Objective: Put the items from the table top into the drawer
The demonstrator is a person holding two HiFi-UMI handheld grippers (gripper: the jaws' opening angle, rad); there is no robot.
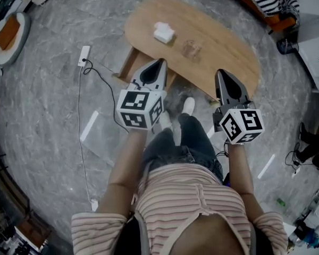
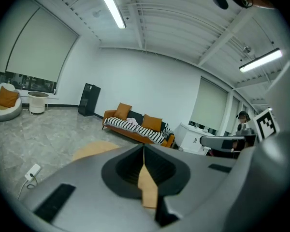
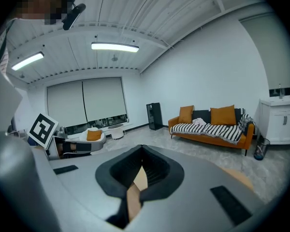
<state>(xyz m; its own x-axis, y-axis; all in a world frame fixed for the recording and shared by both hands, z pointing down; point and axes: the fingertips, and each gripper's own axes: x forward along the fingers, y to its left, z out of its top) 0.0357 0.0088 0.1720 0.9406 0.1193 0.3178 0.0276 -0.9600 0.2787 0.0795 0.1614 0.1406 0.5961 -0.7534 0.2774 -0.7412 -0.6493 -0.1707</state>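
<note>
A light wooden oval table [image 1: 223, 54] stands in front of me in the head view. On it lie a white boxy item [image 1: 164, 32] and a small clear glass-like item [image 1: 191, 49]. My left gripper [image 1: 160, 61] is at the table's near edge with its jaws together and nothing between them; in its own view the left gripper [image 2: 144, 150] shows only a thin seam. My right gripper [image 1: 221, 71] hovers over the near right edge, also shut and empty, as the right gripper [image 3: 141, 166] shows in its own view. I cannot make out a drawer.
A white power strip [image 1: 84, 56] with a black cable lies on the grey stone floor left of the table. An orange sofa [image 3: 212, 124] with a striped blanket stands beyond the table. A white cabinet [image 1: 316, 52] is at far right, a beanbag [image 1: 8, 33] at far left.
</note>
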